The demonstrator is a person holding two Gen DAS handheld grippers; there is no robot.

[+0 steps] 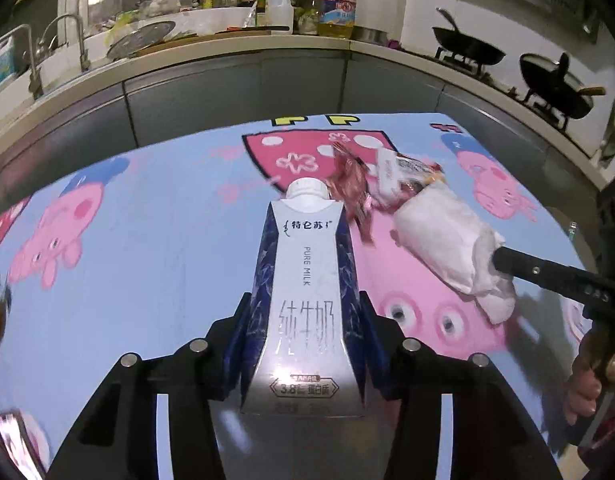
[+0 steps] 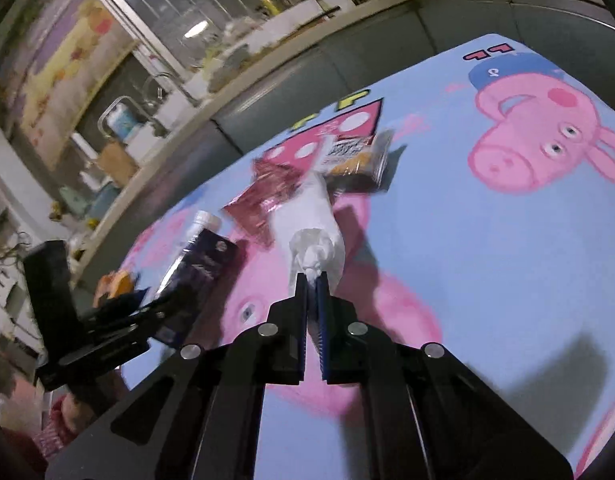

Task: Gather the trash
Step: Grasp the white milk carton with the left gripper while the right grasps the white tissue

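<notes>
Holding trash in both grippers, the person is in the middle of the clean-up. The left gripper squeezes a milk carton between its two fingers. The carton is white and dark blue with a white cap, and it points away from the camera over the table. The right gripper is pinched almost all the way closed on a scrunched end of a white paper wad. I cannot tell if the wad's far end is off the table or resting on it.

Two more bits of trash lie on the table, which has a blue cloth with pink pigs. A shiny pink wrapper sits right next to the wad and the carton's cap. A snack packet with yellow and white on it lies just past the wad, and may be touching it.

So this looks like the carrying step: two things are picked up, two are left. No bin shows in either view. Next, I think both hands should keep their squeeze tight and take the carton and the wad to where trash goes. The wad is soft and held by a small bit, so it could slip or tear.
</notes>
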